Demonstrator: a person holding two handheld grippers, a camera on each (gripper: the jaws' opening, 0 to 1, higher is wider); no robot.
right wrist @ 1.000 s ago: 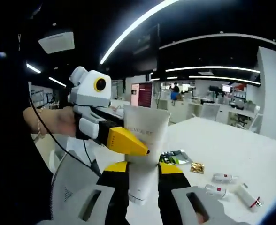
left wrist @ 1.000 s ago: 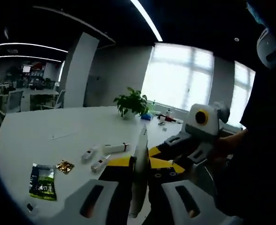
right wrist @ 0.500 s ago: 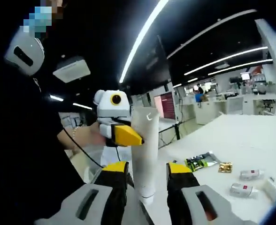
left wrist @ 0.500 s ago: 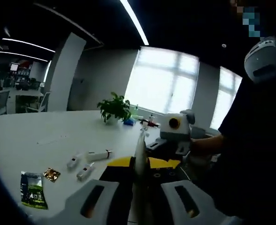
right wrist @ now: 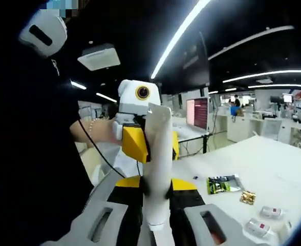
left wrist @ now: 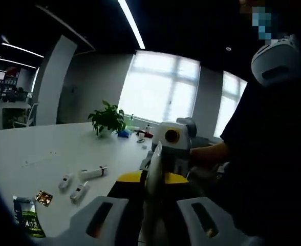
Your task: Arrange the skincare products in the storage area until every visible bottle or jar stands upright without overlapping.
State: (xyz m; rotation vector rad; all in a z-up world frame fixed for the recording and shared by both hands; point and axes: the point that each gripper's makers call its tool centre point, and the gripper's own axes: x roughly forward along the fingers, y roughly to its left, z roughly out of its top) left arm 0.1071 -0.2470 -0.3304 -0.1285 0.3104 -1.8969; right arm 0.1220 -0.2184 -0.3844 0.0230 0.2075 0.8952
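A white skincare tube point(right wrist: 158, 159) is held up in the air above the white table point(right wrist: 273, 169), crimped end up. My right gripper point(right wrist: 155, 183) is shut on its lower part. In the right gripper view my left gripper point(right wrist: 155, 145) comes in from the left, its yellow jaws closed on the tube's upper part. The left gripper view has the same tube point(left wrist: 153, 171) edge-on between my left gripper point(left wrist: 153, 177) jaws, with the right gripper's body just behind it. Three small white tubes point(left wrist: 91, 173) lie flat on the table point(left wrist: 48, 148).
A green sachet point(right wrist: 222, 183) and a gold sachet point(right wrist: 248, 197) lie on the table near small tubes point(right wrist: 271, 211). A potted plant point(left wrist: 107, 120) and small items stand at the table's far edge by the windows. A person in dark clothes stands close behind the grippers.
The tube has turned from broad face to edge-on in the right gripper view. My left gripper has closed in onto its upper end, and the two grippers have come nearer each other. Both views have swung.
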